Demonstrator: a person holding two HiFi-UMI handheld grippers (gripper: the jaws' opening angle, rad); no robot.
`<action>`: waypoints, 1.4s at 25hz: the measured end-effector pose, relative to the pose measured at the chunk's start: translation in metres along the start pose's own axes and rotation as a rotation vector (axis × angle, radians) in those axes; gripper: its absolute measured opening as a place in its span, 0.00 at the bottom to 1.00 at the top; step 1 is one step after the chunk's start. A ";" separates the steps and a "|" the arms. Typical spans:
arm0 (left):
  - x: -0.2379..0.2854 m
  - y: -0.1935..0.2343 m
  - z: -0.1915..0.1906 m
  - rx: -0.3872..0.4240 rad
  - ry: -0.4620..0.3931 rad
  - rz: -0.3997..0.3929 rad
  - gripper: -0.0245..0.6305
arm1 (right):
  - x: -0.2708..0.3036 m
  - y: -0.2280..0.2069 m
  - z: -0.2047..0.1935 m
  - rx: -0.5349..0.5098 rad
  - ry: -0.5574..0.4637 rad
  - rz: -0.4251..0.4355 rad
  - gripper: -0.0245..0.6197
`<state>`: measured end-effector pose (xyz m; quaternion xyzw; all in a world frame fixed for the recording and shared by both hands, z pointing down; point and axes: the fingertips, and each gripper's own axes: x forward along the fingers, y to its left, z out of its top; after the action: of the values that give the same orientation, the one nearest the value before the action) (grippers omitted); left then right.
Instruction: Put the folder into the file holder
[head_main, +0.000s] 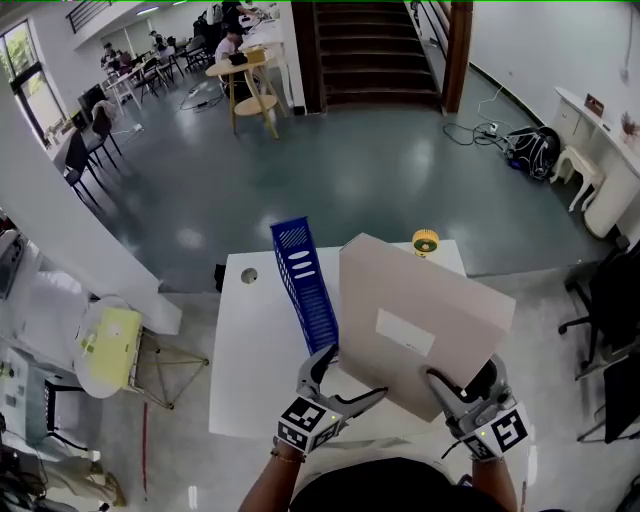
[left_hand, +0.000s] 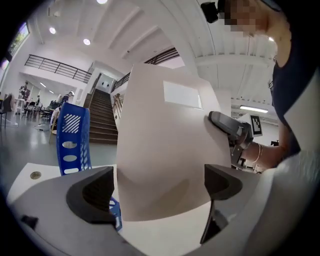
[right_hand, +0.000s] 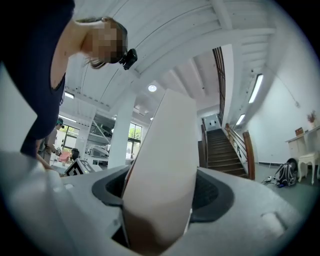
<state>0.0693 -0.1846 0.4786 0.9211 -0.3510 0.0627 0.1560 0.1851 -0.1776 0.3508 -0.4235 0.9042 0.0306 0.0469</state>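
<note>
A beige folder (head_main: 420, 320) with a white label hangs tilted above the white table (head_main: 250, 340). My right gripper (head_main: 462, 378) is shut on its lower right corner; in the right gripper view the folder (right_hand: 165, 165) stands edge-on, pinched between the jaws of that gripper (right_hand: 162, 192). At the folder's lower left corner my left gripper (head_main: 350, 375) stands open. In the left gripper view the folder's face (left_hand: 165, 150) fills the gap ahead of the wide-apart jaws of this gripper (left_hand: 157, 187). A blue file holder (head_main: 305, 285) stands upright on the table, just left of the folder, and shows as a blue file holder (left_hand: 72, 140) at that view's left.
A small yellow object (head_main: 426, 241) sits at the table's far edge. A round cable hole (head_main: 249, 275) is near the far left corner. A pale green folding seat (head_main: 110, 345) stands to the left and a black office chair (head_main: 610, 300) to the right.
</note>
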 end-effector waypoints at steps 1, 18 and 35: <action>-0.008 0.007 0.002 0.012 -0.010 -0.005 0.89 | 0.005 0.004 0.004 -0.008 -0.004 -0.014 0.57; -0.132 0.117 0.011 0.108 -0.082 0.049 0.31 | 0.098 0.077 0.057 -0.082 -0.111 -0.247 0.54; -0.235 0.139 0.047 0.089 -0.301 0.010 0.04 | 0.160 0.122 0.057 -0.211 -0.168 -0.383 0.53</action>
<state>-0.1983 -0.1506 0.4157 0.9243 -0.3720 -0.0598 0.0604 -0.0070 -0.2166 0.2786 -0.5859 0.7920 0.1503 0.0823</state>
